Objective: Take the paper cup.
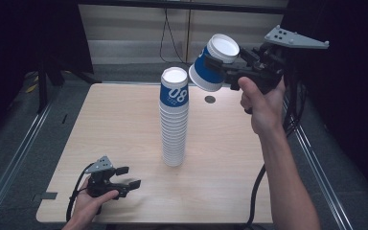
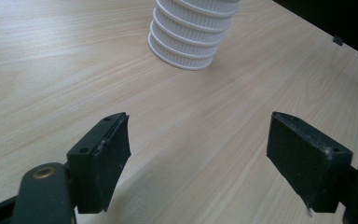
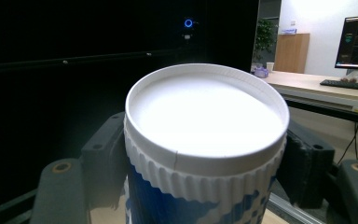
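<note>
In the high view, the right gripper (image 1: 220, 67) sat in the upper right of the frame, raised above the desk (image 1: 124, 124), its jaws closed on a blue-and-white paper cup (image 1: 212, 62). The cup was held upside down and tilted, its white base uppermost and its open mouth turned down toward the left, close to the top of the stack of cups (image 1: 174, 117) but not touching it. The stack stood upright at the centre of the desk, its top cup showing large white digits on a blue band; smaller print beneath them was too fine to read.

In the right gripper view, the cup (image 3: 205, 140) took up the middle of the frame, its base facing the camera, the black jaws pressing its ribbed wall from either side. Its lower body was cut off by the bottom edge.

The left gripper (image 1: 124, 177) rested low at the lower left of the high view, jaws spread wide with nothing between them. In the left gripper view, the stack (image 2: 191, 32) appeared at the top centre, its upper part cropped by the frame. A small dark round mark (image 1: 210, 99) lay on the desk right of the stack; what it was could not be made out.
</note>
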The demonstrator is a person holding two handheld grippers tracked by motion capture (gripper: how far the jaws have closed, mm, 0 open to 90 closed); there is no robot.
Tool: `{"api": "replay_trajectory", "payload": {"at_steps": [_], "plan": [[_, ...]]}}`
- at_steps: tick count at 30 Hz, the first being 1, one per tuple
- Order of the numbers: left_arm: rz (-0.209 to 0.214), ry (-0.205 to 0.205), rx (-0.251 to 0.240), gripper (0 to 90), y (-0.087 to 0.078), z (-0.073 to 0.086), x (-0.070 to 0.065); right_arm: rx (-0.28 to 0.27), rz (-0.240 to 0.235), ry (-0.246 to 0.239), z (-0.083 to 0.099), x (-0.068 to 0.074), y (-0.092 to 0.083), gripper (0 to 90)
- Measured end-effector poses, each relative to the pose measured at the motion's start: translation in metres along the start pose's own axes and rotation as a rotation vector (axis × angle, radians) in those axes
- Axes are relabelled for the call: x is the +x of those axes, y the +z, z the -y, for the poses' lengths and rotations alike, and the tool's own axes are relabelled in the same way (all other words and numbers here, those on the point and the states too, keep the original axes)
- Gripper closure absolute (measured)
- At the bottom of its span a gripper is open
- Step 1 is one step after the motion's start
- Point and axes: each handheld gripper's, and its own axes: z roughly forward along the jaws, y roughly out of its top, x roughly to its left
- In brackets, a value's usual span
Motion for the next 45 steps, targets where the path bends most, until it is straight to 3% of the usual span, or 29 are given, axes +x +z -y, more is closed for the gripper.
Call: {"api": "replay_trajectory", "payload": {"at_steps": [9,19,28,36,39,41,45], "plan": [[0.025,0.011,-0.005,20.7,0.002,-0.001,-0.004,0.036,0.019,-0.025,0.012,0.0,-0.015,28.0],[0.03,0.027,-0.004,19.0,0.002,-0.003,-0.008,0.078,0.004,-0.031,0.042,0.0,-0.031,28.0],[0.059,0.027,-0.049,15.8,-0.001,-0.008,-0.011,0.135,-0.008,-0.024,0.076,0.01,-0.03,28.1],[0.066,0.027,-0.054,19.1,0.0,-0.013,-0.012,0.17,-0.008,-0.022,0.103,0.015,-0.025,28.3],[0.083,0.035,-0.06,19.1,0.0,-0.019,-0.014,0.185,-0.016,-0.019,0.115,0.016,-0.023,28.3],[0.07,0.032,-0.067,19.3,-0.004,-0.025,-0.017,0.187,-0.019,-0.005,0.122,0.016,-0.024,28.3],[0.099,0.036,-0.095,19.9,-0.005,-0.038,-0.027,0.19,-0.032,-0.001,0.134,0.016,-0.025,28.4]]}}
